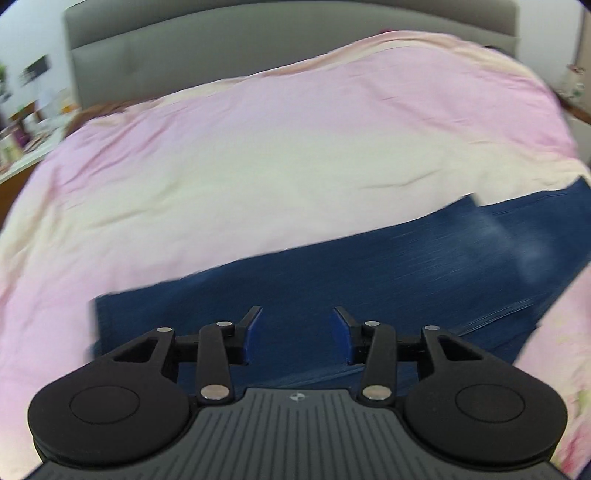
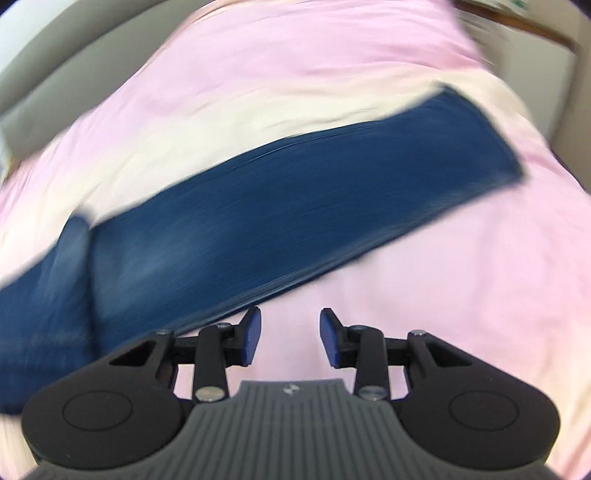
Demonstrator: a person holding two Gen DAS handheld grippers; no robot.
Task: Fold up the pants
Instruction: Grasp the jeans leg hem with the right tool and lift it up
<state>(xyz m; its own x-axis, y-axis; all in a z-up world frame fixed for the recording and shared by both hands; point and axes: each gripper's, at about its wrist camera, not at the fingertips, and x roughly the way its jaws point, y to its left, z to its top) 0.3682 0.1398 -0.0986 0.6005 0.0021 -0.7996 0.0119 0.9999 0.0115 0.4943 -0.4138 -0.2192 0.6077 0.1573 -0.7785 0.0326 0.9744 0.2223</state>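
Dark blue denim pants (image 1: 369, 266) lie flat on a pink and cream bedspread (image 1: 240, 155), running from lower left to the right edge in the left wrist view. My left gripper (image 1: 297, 317) hovers over the denim, jaws apart, with nothing between the blue pads. In the right wrist view the pants (image 2: 295, 192) stretch as a long band from lower left to a squared end at upper right. My right gripper (image 2: 290, 321) is over the bedspread (image 2: 424, 277) just beside the pants' near edge, jaws apart and empty. Both views are motion-blurred.
A grey padded headboard (image 1: 258, 40) stands behind the bed. A cluttered side table (image 1: 26, 136) sits at the far left. A wooden edge and light furniture (image 2: 535, 33) show at the upper right of the right wrist view.
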